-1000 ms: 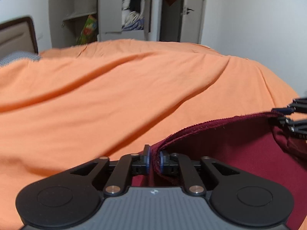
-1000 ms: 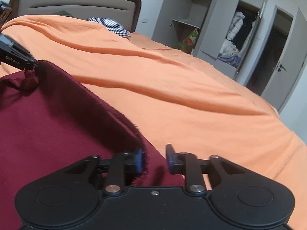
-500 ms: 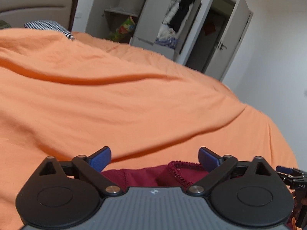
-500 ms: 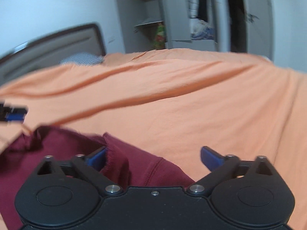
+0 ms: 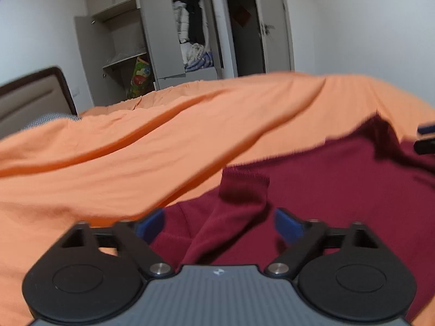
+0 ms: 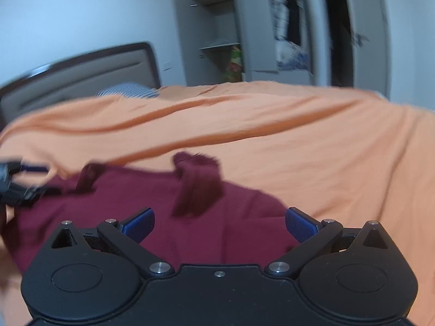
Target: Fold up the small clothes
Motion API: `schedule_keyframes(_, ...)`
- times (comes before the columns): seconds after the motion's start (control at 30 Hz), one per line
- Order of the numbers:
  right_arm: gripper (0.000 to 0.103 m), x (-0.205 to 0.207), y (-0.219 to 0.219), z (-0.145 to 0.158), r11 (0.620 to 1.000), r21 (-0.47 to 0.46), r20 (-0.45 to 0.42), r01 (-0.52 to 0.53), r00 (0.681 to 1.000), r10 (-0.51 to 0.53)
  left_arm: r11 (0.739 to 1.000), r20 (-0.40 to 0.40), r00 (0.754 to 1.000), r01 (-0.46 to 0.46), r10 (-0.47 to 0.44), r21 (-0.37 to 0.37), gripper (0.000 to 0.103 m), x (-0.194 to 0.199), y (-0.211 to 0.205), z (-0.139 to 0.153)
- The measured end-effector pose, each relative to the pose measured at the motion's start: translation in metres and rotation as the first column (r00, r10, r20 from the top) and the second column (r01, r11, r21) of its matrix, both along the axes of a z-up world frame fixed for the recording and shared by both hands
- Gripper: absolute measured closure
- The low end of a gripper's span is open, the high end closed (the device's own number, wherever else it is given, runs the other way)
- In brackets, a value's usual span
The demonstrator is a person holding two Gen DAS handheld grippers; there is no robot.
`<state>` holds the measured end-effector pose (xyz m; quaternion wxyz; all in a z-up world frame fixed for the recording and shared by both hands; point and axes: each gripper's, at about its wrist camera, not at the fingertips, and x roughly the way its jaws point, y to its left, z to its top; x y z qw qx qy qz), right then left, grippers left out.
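Observation:
A dark red garment [image 5: 339, 184] lies spread on the orange bedspread [image 5: 136, 157]. My left gripper [image 5: 218, 224] hovers open just above its near left part, where a short sleeve [image 5: 242, 187] sticks up between the blue pads. In the right wrist view the same garment [image 6: 152, 198] lies ahead, with another raised fold [image 6: 198, 182] in front of my open right gripper [image 6: 220, 224]. Each gripper shows at the edge of the other's view: the right one [image 5: 425, 138], the left one [image 6: 24, 182]. Neither holds cloth.
The orange bedspread [image 6: 299, 141] covers the whole bed, with long creases. A padded headboard [image 6: 81, 78] and a checked pillow [image 6: 127, 91] sit at the far left. Open grey wardrobes [image 5: 152, 46] with clothes and a door stand behind the bed.
One second ago both grippers were pinching the garment's edge. They have since opened, let the cloth drop flat on the bed, and pulled back a little.

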<state>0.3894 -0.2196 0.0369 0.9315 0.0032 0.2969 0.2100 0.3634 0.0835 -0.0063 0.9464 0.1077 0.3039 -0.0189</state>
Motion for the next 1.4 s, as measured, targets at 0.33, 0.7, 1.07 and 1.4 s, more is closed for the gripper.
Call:
schedule_keyframes(0.33,0.077,-0.011,0.028,-0.015,0.982,-0.190,0.085,0.025,0.996,-0.009,0.986,0.004,0.997,-0.078,0.080,-0.144,0.102,0.003,0.016,0.007)
schedule_keyframes(0.7,0.091,0.013,-0.026,-0.025,0.954,-0.095,0.014,0.284,0.959,-0.284,0.916,-0.082,0.947,-0.322,0.311,-0.241,0.103,0.006,0.062,-0.006)
schedule_keyframes(1.07,0.003,-0.019,-0.018,-0.009,0.935,-0.124,0.144,0.334,0.938,-0.316,0.970,0.057,0.988,-0.128,0.142,-0.205,0.026,-0.033,0.034,0.014)
schedule_keyframes(1.4,0.001,-0.050,0.034,-0.009,0.976,-0.137,0.177,0.170,0.973,-0.145,0.957,-0.063,0.967,-0.253,0.246,-0.143,0.068,0.018,0.020,-0.004)
